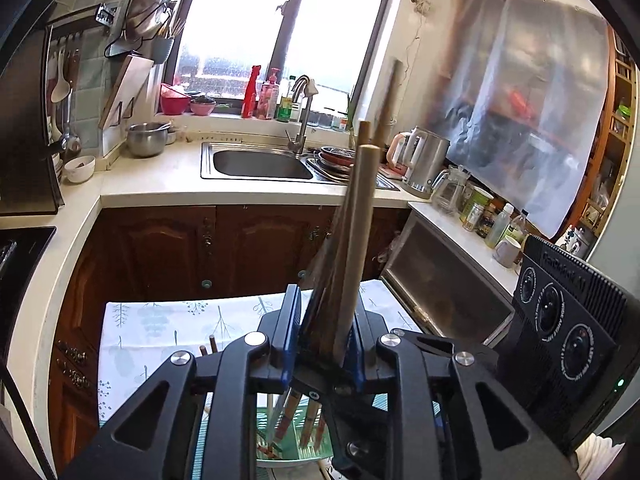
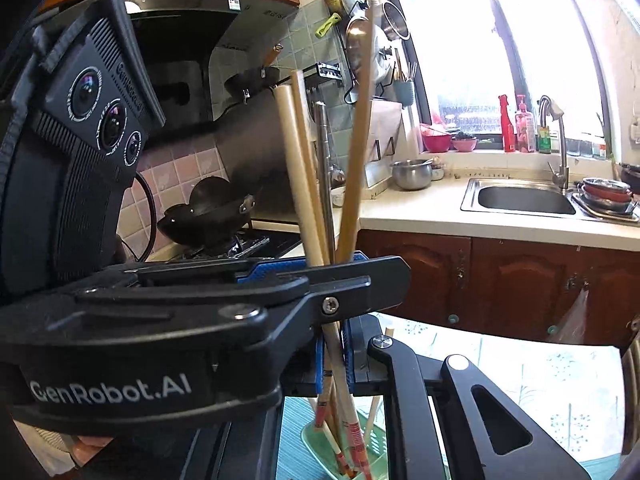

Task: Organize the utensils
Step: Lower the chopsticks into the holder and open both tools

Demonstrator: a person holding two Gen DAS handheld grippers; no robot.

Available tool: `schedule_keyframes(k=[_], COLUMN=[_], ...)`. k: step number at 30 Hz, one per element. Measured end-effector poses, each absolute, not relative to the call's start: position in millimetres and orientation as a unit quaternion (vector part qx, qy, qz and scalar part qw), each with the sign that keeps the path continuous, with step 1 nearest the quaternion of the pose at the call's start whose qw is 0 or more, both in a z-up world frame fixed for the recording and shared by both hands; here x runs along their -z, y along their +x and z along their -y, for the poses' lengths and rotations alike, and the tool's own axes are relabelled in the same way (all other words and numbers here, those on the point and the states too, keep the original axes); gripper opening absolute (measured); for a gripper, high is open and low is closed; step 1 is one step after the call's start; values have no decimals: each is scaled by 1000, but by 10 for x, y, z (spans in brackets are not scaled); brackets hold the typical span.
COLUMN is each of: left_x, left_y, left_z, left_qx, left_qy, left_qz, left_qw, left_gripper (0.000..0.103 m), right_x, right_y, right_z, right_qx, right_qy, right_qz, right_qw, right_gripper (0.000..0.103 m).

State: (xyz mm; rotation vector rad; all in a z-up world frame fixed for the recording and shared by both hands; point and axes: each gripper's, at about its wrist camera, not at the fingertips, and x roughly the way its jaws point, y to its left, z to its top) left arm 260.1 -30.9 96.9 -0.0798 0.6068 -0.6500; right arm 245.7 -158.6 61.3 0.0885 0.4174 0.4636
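left gripper [image 1: 326,344]: closed on chopsticks [image 1: 352,240] | right gripper [image 2: 334,356]: also clamped on the same upright bundle, just below the left gripper, which crosses its view | chopstick tips reach down into a green holder [image 2: 316,440] | holder on a leaf-print cloth [image 1: 160,320] | sink [image 1: 260,164] beyond
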Motion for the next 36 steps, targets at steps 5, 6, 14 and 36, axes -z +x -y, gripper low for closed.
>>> schedule_keyframes(k=[5,6,14,36], left_x=[-909,-866,-584,-177], left_y=[2638,2648,2728,2527], left_z=[264,247,95,-102], left_qx=[308,304,286,271], left_qy=[-41,-40,-35,-34], left_qz=[-306,-308,-325,-374], left_qw=[900,901,901,886], left_gripper=[20,20,20,50], right_x=[-576,-534,-193,255], right_y=[2431,2450,2541,2202], right_z=[1548,1530,1304,1414], right_qx=[-231,-234,-243,-257], right_qy=[37,37,9,-17], right_qz=[-211,-213,-217,-280], right_qw=[949,948,945,925], right_gripper=[6,6,6,18])
